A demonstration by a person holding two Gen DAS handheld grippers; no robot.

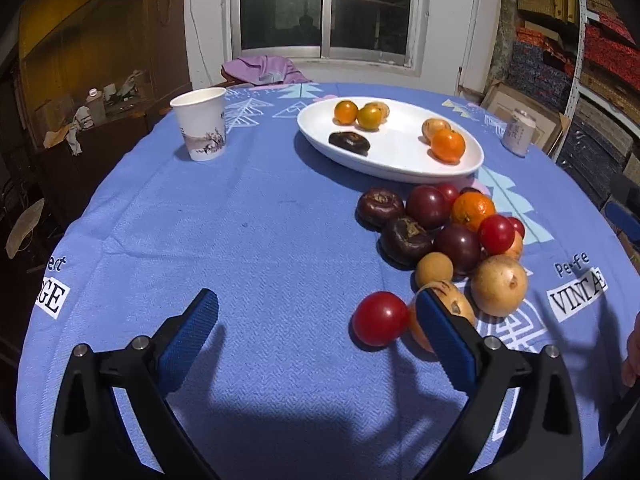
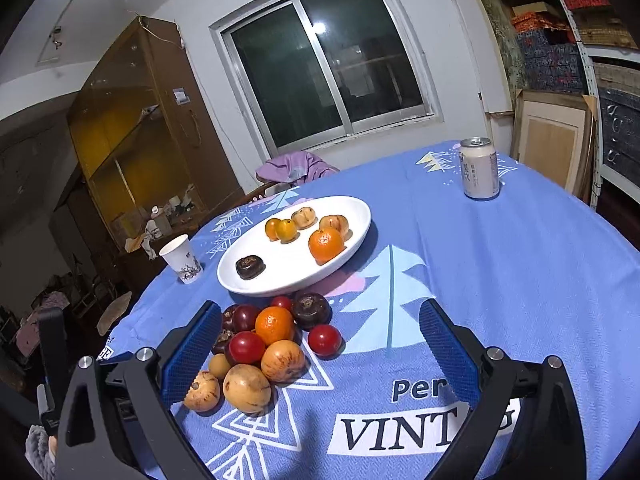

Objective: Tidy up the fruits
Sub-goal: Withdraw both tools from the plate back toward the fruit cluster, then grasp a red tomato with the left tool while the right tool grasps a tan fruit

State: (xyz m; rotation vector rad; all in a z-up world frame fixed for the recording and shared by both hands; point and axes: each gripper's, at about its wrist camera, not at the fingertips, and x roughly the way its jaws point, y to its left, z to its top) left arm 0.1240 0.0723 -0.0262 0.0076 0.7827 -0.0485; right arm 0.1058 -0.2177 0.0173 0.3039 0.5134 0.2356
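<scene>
A white oval plate [image 1: 400,172] [image 2: 288,268] holds several fruits: small oranges, a mandarin, tan fruits and one dark brown fruit. In front of it on the blue cloth lies a pile of fruit [image 1: 440,240] [image 2: 264,340] with red tomatoes, dark purple plums, dark brown fruits, a mandarin and tan fruits. My left gripper [image 1: 316,304] is open just left of the pile. A lone red tomato [image 1: 380,318] lies inside its gap, close to the right finger. My right gripper [image 2: 320,314] is open, and the near part of the pile lies between its fingers, toward the left one.
A paper cup [image 1: 202,124] [image 2: 182,258] stands at the table's far left and a drink can [image 1: 518,132] [image 2: 480,168] at the far right. A purple cloth [image 1: 264,70] hangs on a chair behind the table. A cabinet stands left, shelves right.
</scene>
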